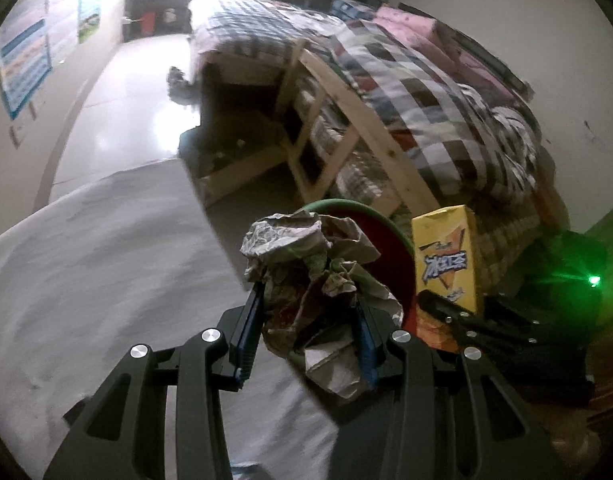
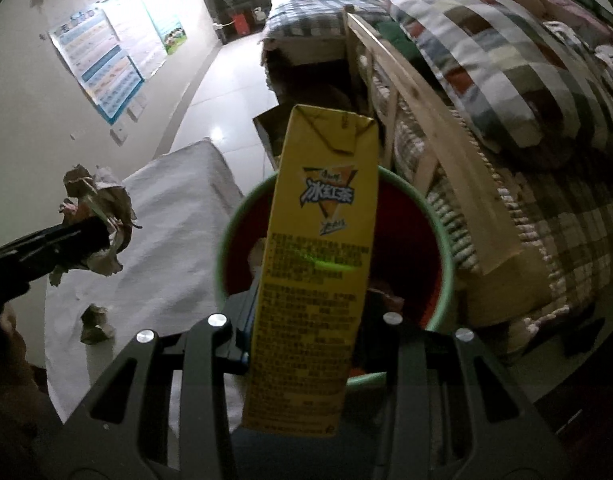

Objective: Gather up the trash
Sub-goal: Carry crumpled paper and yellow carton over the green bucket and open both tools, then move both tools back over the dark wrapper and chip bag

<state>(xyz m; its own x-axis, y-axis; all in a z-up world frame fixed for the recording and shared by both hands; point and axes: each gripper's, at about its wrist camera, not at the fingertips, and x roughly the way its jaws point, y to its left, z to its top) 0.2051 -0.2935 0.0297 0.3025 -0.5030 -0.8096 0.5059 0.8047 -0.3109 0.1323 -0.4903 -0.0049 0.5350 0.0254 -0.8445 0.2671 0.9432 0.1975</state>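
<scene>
Left wrist view: the left gripper (image 1: 306,320) has its blue-padded fingers (image 1: 248,336) closed on a crumpled paper wad (image 1: 314,276), held up off the grey rug (image 1: 106,260); behind the wad peeks the green-rimmed red bin (image 1: 390,236); just right of it stands the yellow drink carton (image 1: 446,256), pinched in the right gripper (image 1: 446,308); a patchwork bed (image 1: 406,92) fills the background.

Right wrist view: the carton (image 2: 314,272) sits clamped upright between this gripper's fingers, poised over the bin's rim (image 2: 226,240); off left, the other gripper carries the wad (image 2: 96,220); a smaller paper scrap (image 2: 94,324) lies on the rug (image 2: 178,208).
</scene>
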